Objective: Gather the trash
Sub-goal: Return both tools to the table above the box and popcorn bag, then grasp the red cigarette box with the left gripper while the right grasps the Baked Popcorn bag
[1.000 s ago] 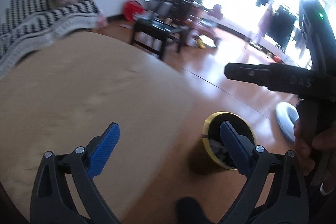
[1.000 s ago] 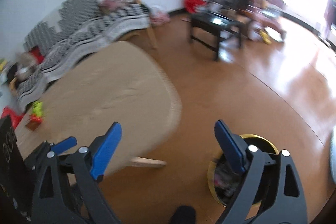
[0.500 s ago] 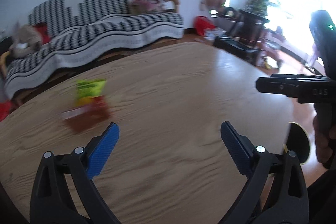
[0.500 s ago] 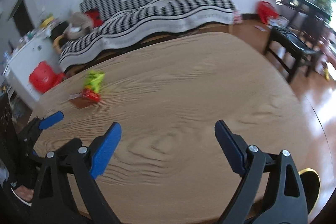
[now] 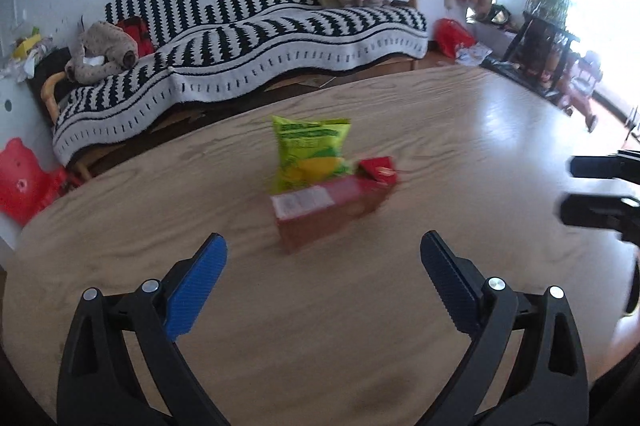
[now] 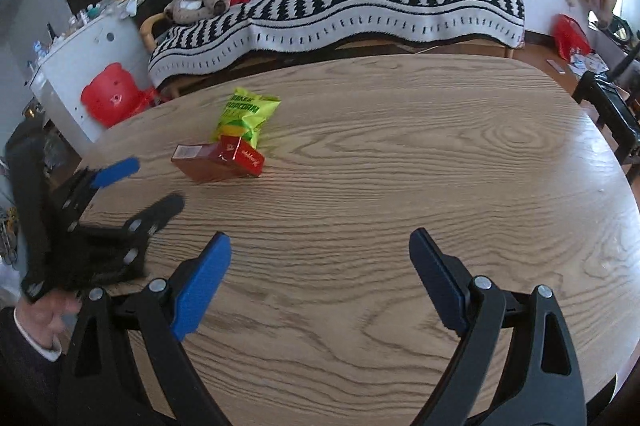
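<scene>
Left hand-held gripper (image 5: pixel 322 266): fingers wide apart, nothing between them, aimed at the trash cluster in mid-frame of the left wrist view. Right hand-held gripper (image 6: pixel 320 262): also spread, empty, over bare worktop (image 6: pixel 440 166) in the lower half of its frame.

Trash sits together on the worktop: red carton (image 5: pixel 326 212) lying flat, green snack bag (image 5: pixel 310 150) behind and touching it, small red packet (image 5: pixel 378 168) at the carton's right end.

Risks, judged:
- Items touch; closing on the carton may drag or flick the light bag off the worktop.
- Carton looks slick; a grip near one end could let it pivot out.
- No bin in view.
</scene>
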### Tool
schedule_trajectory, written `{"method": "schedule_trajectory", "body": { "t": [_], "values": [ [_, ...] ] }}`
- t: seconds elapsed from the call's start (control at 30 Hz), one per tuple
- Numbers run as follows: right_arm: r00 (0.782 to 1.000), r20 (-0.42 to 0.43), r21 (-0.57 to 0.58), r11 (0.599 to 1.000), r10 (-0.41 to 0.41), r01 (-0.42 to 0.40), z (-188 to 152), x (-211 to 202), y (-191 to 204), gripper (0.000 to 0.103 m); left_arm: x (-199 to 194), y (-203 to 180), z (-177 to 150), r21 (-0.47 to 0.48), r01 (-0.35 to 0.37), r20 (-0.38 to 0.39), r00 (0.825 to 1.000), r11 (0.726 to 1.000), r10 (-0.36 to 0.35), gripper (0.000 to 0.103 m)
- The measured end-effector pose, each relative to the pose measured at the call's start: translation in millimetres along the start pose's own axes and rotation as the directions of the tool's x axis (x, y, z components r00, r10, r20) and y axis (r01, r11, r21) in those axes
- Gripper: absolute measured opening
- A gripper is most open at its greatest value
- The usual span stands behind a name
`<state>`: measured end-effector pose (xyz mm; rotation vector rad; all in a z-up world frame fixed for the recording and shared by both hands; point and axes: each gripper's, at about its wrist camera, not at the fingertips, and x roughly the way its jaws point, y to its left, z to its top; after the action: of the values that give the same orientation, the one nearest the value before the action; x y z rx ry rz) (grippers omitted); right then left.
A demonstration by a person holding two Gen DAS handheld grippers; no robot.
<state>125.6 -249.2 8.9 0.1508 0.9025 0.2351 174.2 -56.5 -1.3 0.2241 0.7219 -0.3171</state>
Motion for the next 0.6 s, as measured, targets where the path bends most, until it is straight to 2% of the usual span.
{"method": "schedule_trajectory", "body": {
  "t": [0.23,0.37,0.43,0.5,0.53,0.6],
  "values": [
    [0.999,-0.033,0.004,1.000,0.004,-0.004,5,16,-8,0.087,44,17,17,0.003,0.058,-0.012,0.998,0.998,-0.058,0.094],
    [0.999,-0.047,0.021,1.000,0.010,-0.009,7,23,-19,0.087,49,7,21,0.063,0.110,-0.001,0.994,0.992,-0.110,0.093],
    [0.999,-0.052,0.027,1.000,0.015,-0.014,9,26,-21,0.087,51,-1,21,0.112,0.109,-0.004,0.994,0.988,-0.110,0.083],
    [0.998,-0.055,0.029,0.999,0.021,-0.019,11,30,-19,0.087,52,-6,18,0.142,0.103,-0.015,0.995,0.984,-0.102,0.063],
    [0.998,-0.058,0.029,0.999,0.026,-0.024,12,33,-17,0.087,52,-7,15,0.149,0.100,-0.019,0.995,0.984,-0.099,0.057],
    [0.998,-0.059,0.026,0.999,0.033,-0.032,14,37,-13,0.087,48,-7,11,0.150,0.104,-0.019,0.995,0.983,-0.102,0.051]
  ]
}}
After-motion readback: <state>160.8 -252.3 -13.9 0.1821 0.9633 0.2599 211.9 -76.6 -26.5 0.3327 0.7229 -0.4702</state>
